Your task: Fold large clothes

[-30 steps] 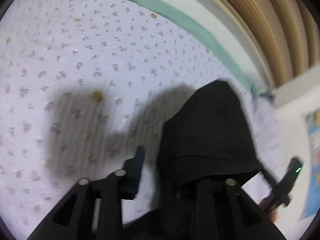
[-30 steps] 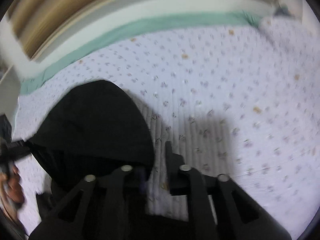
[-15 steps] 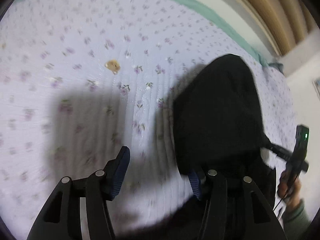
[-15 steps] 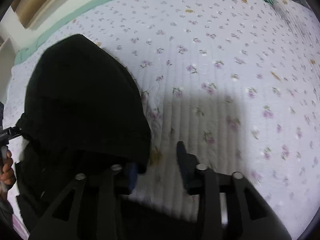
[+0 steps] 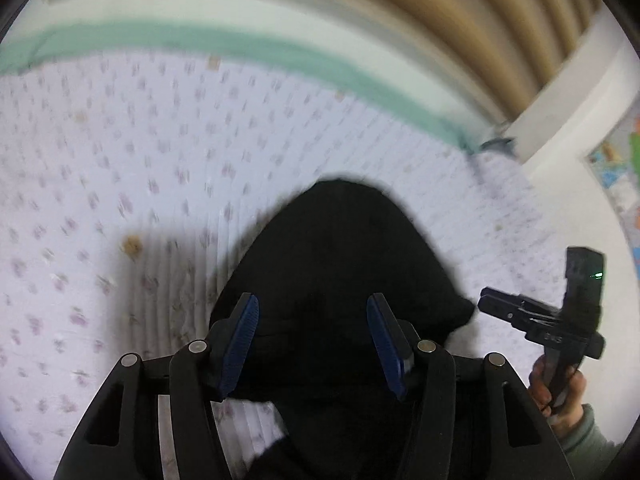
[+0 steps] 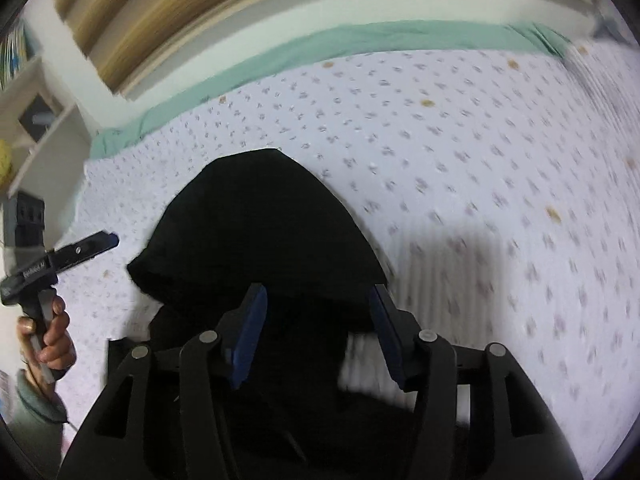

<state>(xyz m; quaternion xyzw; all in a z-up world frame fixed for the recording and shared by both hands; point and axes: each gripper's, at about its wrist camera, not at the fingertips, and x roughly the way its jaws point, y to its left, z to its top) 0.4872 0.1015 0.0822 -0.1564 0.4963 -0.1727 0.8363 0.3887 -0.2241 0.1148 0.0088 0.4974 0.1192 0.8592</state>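
Observation:
A black hooded garment [image 5: 340, 256] lies on a lilac floral bedspread [image 5: 120, 168], hood pointing away from me. My left gripper [image 5: 312, 320] is open and empty, its blue pads [image 5: 240, 332] above the hood's base. My right gripper [image 6: 316, 316] is also open and empty, over the same hood [image 6: 260, 224]. Each gripper shows in the other's view: the right one [image 5: 536, 316] at the right edge, the left one [image 6: 72, 252] at the left edge, both hand-held. The garment's body below the hood is mostly hidden by the gripper frames.
A green sheet edge [image 6: 320, 48] and a wooden slatted headboard [image 5: 460, 12] bound the bed's far side. A white shelf unit [image 6: 36, 132] stands at the left of the bed, and a white wall with a colourful poster [image 5: 616, 168] at the right.
Both grippers have opened wide and pulled back and up from the hood. The hood now lies flat on the bedspread, centred between each gripper's fingers.

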